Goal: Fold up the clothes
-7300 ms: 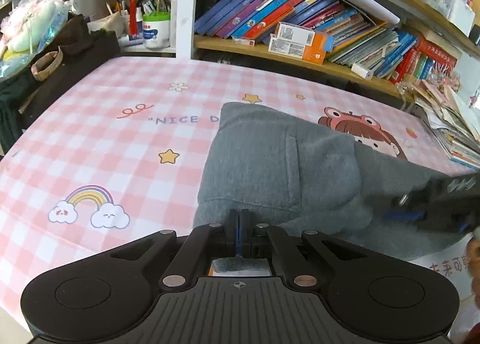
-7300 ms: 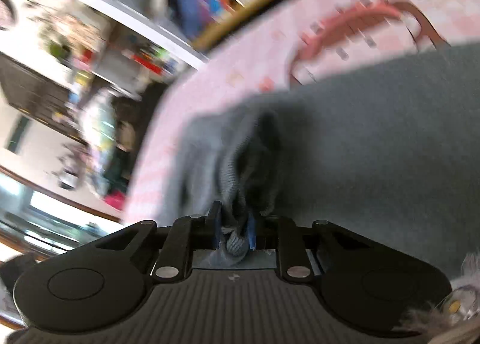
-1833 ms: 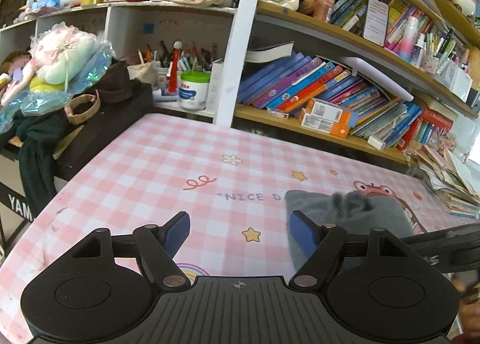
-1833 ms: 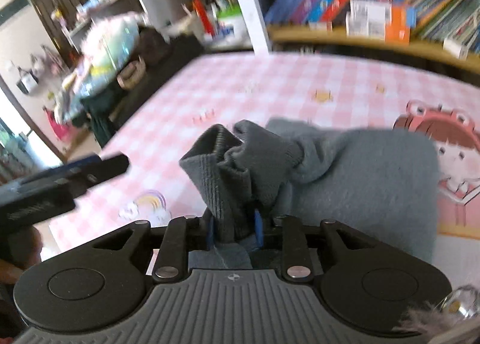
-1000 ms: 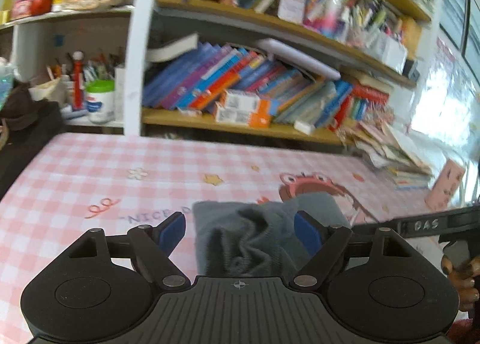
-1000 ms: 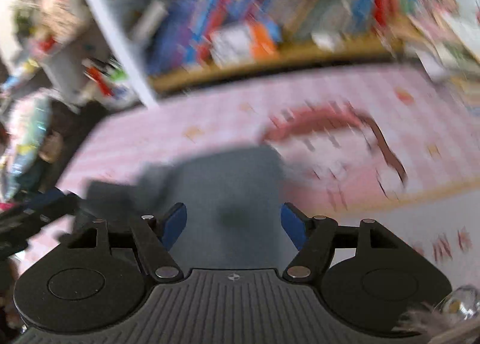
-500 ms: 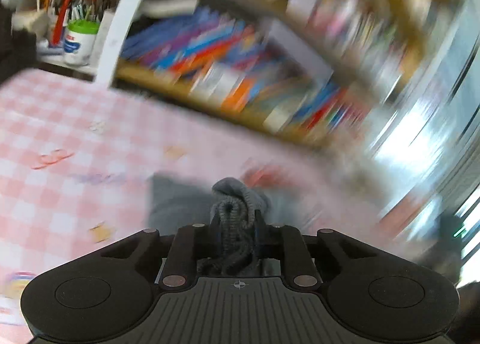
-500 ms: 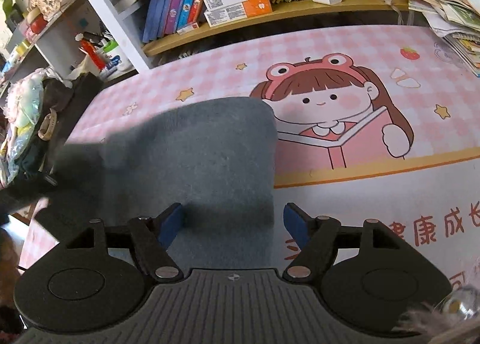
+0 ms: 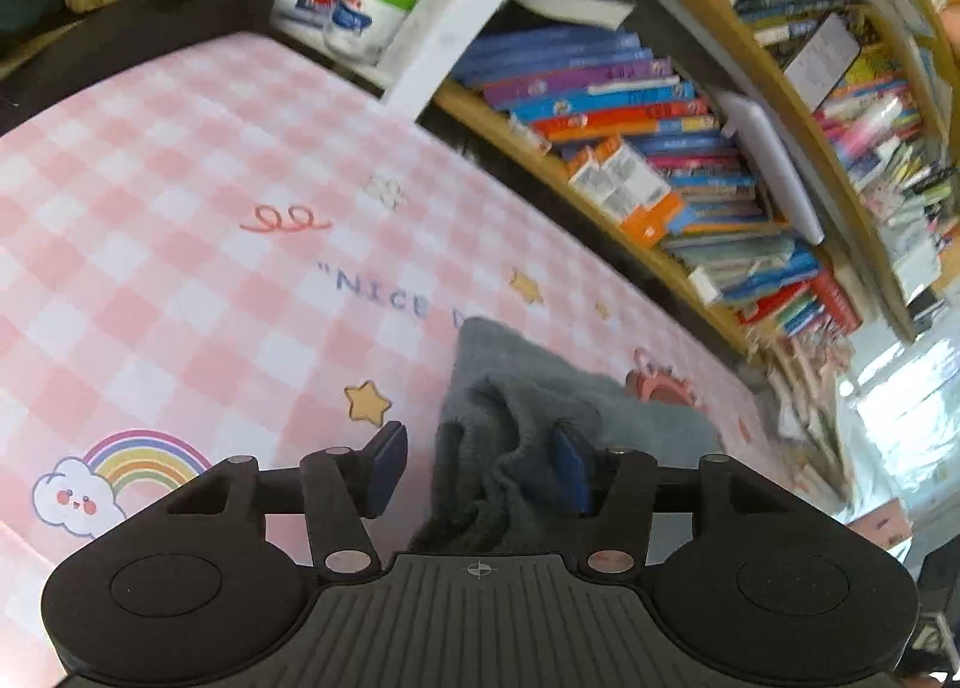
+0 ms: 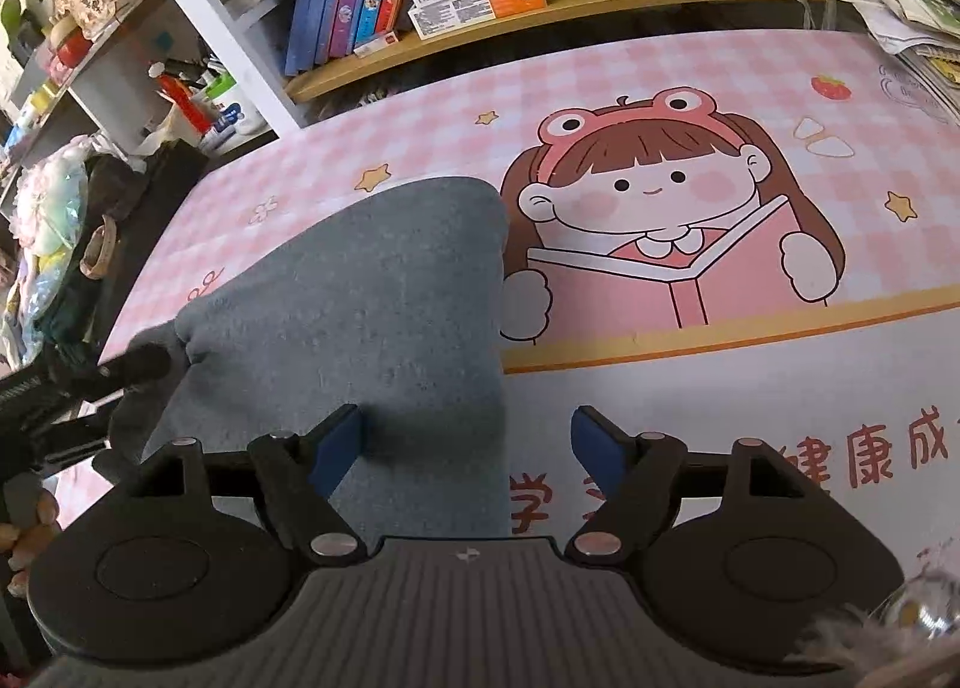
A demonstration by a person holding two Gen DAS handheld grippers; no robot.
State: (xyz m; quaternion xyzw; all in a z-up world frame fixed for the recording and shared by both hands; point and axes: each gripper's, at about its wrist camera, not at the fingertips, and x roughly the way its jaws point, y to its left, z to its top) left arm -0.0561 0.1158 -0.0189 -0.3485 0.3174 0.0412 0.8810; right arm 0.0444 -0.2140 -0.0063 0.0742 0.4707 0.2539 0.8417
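**Grey garment on pink checked mat, both tools apart**

Left wrist view: The grey knit garment (image 9: 528,430) is lying on the pink checked mat (image 9: 180,196), just right of the yellow star print (image 9: 367,403). Its near edge is bunching into ribbed folds between the fingers of the left gripper (image 9: 477,472); the blue pads are standing apart, the right pad touching cloth, the left pad clear of it. The garment's lowest part is hiding behind the gripper body. The far right of this view is blurring out. Beyond the mat, a wooden shelf (image 9: 600,208) is holding slanted books, and a white tub with a green rim (image 9: 366,15) is holding pens.

Right wrist view: The garment (image 10: 360,316) is lying flat and smooth, left of the cartoon girl print (image 10: 672,220), its right edge straight. The right gripper (image 10: 465,448) is hovering with fingers wide apart, its left pad over the cloth. The left gripper (image 10: 108,382) is reaching in at the garment's left corner, partly cut off.
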